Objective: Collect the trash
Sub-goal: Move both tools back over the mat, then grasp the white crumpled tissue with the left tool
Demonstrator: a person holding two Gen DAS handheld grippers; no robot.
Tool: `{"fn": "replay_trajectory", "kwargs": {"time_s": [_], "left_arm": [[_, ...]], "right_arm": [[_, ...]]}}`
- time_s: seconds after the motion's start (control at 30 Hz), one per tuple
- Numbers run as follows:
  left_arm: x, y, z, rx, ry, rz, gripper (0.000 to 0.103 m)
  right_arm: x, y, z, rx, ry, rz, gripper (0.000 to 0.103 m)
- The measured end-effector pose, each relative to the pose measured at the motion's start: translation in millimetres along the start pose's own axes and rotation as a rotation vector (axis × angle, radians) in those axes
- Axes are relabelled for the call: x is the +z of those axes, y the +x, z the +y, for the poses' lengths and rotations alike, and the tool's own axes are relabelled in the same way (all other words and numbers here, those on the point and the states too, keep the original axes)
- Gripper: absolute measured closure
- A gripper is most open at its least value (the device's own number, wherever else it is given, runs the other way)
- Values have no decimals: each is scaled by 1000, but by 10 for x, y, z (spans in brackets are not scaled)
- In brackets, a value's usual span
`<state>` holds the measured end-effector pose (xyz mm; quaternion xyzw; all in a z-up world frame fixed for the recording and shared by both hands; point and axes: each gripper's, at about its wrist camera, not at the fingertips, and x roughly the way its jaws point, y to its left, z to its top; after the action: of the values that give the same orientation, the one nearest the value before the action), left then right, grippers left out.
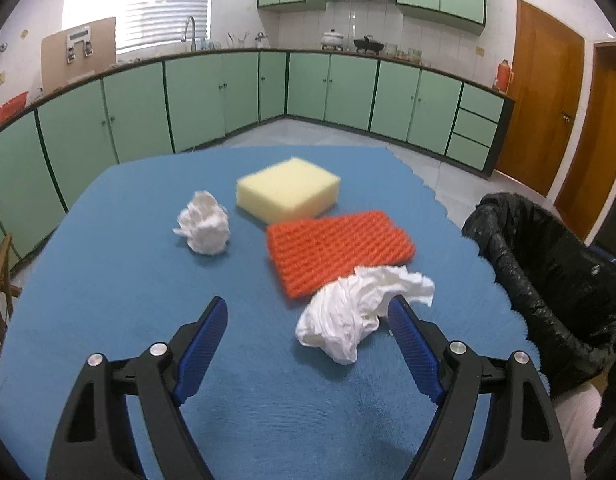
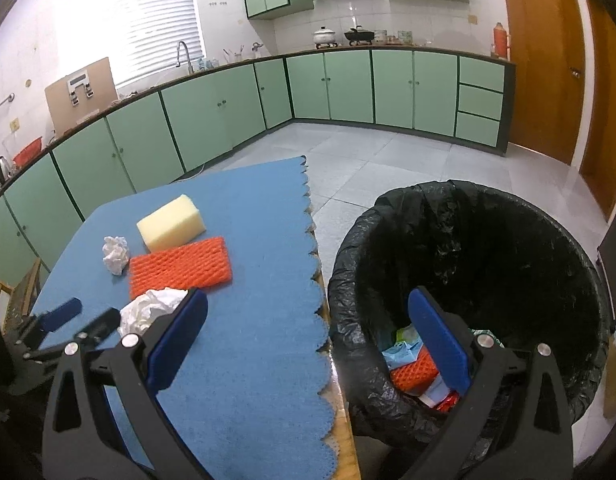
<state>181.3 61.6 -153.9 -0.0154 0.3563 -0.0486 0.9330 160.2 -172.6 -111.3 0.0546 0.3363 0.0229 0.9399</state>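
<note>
On the blue tablecloth (image 1: 108, 288) lie a large crumpled white tissue (image 1: 347, 316), a smaller tissue ball (image 1: 204, 224), a yellow sponge (image 1: 288, 192) and an orange foam net (image 1: 339, 252). My left gripper (image 1: 308, 306) is open, low over the cloth. The large tissue lies between its fingers against the right fingertip (image 1: 399, 312), well apart from the left one. My right gripper (image 2: 308, 298) is open and holds nothing, straddling the table's right edge and the black-bagged bin (image 2: 487, 208). The same view shows the large tissue (image 2: 152, 308) and my left gripper (image 2: 88, 314).
The bin stands right beside the table (image 2: 248, 340) and holds trash, including an orange net (image 2: 411, 372) and blue paper. A wooden chair (image 1: 0, 280) stands off the table's left side. Green cabinets ring the tiled floor (image 2: 387, 160), with wooden doors at the right.
</note>
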Motion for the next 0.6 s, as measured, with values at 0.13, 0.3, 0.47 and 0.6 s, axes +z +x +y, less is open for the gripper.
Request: {"fn": "replay_trajectory", "kwargs": {"time_s": [0.13, 0.3, 0.47, 0.6], "left_arm": [[-25, 143, -48, -13, -3, 30, 29], [-44, 312, -100, -31, -1, 82, 58], [-32, 253, -132, -34, 17, 65, 82], [23, 135, -24, -54, -15, 45, 87]], "right_arm": [[7, 47, -31, -4, -2, 8, 5], [-14, 114, -23, -6, -22, 21, 5], [0, 146, 16, 4, -37, 20, 5], [40, 158, 86, 20, -48, 10, 5]]}}
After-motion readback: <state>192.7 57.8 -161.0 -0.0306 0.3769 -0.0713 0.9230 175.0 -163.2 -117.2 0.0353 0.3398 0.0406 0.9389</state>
